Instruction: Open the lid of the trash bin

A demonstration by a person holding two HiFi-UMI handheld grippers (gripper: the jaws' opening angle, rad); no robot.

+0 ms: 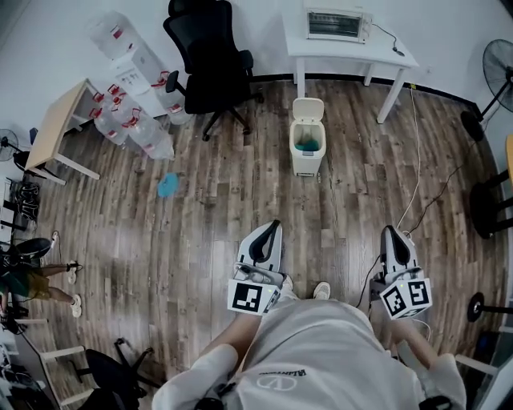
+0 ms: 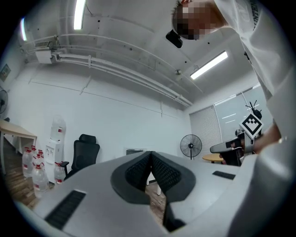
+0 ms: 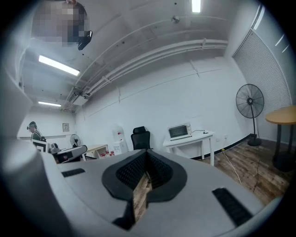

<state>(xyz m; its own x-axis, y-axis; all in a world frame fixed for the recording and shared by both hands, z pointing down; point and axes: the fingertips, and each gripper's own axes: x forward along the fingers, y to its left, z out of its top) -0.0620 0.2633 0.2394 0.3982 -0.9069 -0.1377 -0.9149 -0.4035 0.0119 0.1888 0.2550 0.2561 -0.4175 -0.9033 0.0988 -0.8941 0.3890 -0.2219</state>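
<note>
A small white trash bin [image 1: 307, 157] stands on the wood floor ahead of me, in front of a white table. Its lid [image 1: 308, 108] is tipped up at the back, and something teal shows inside. My left gripper [image 1: 272, 228] is held low near my body, well short of the bin, its jaws shut with nothing between them. My right gripper [image 1: 390, 232] hangs to the right at about the same distance, also shut and empty. In the left gripper view [image 2: 151, 155] and the right gripper view [image 3: 146, 155] the pads meet; the bin is hidden there.
A black office chair [image 1: 210, 60] stands left of the bin. A white table [image 1: 401, 58] carries a toaster oven [image 1: 337, 24]. Several water bottles [image 1: 128, 120] crowd the back left by a wooden desk [image 1: 52, 128]. A blue scrap [image 1: 167, 186] and a cable [image 1: 417, 160] lie on the floor.
</note>
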